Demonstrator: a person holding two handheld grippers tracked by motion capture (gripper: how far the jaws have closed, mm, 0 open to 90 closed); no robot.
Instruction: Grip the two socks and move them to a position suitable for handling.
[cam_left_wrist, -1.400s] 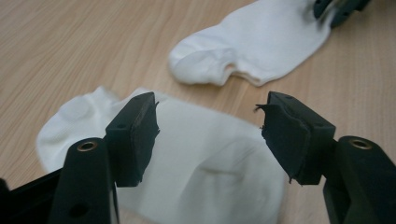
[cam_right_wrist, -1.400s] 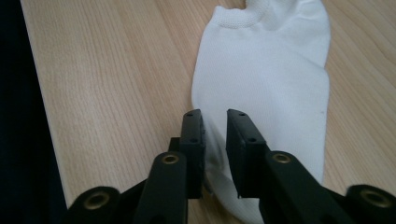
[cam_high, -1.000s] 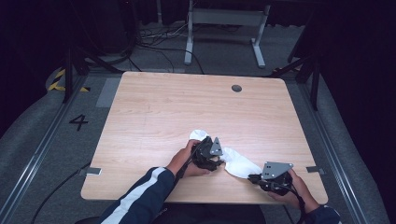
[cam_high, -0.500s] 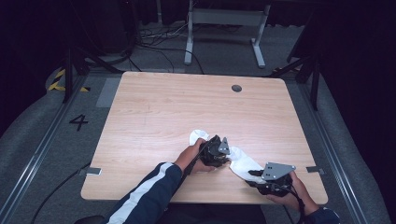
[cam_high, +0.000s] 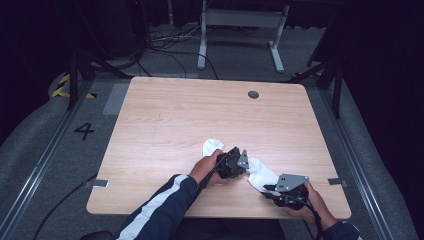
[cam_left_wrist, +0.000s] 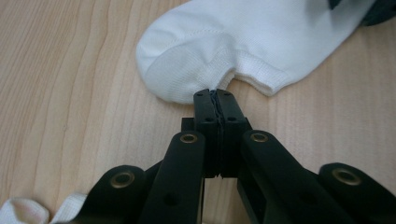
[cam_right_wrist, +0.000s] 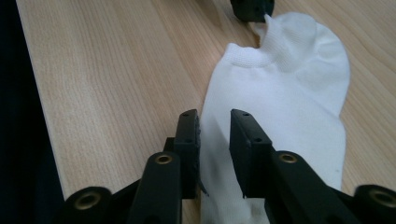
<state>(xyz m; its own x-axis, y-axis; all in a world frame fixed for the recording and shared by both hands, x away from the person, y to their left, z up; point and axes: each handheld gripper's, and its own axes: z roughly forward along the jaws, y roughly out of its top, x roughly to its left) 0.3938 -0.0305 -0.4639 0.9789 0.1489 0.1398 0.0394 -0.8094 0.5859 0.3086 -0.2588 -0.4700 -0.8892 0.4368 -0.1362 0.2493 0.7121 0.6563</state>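
1. Right now your left gripper (cam_left_wrist: 215, 100) has its jaws clamped tight together, pinching the cuff edge of the white sock (cam_left_wrist: 243, 44); they've just been closing, and a sliver of fabric sits at the tips
2. Seen from the right gripper's camera, that same left gripper (cam_right_wrist: 252, 11) nips the sock's (cam_right_wrist: 285, 107) cuff at the far end and lifts it into a small peak
3. Your right gripper (cam_right_wrist: 214, 140) has its jaws part-way apart, straddling the near end of the sock; they've just been closing, fabric is between the pads, but I can't tell whether they're pressing on it
4. From the high view: the sock (cam_high: 260, 172) lies flat on the wooden table (cam_high: 200, 120), near the near edge and right of centre, stretched between the two grippers
5. Left gripper (cam_high: 240, 162) is at the sock's left end, right gripper (cam_high: 280, 192) at its right, nearer end
6. A second white sock (cam_high: 212, 146) lies just left of your left hand (cam_high: 205, 167), bunched up; its edge (cam_left_wrist: 28, 212) shows near the bottom left in the left gripper view
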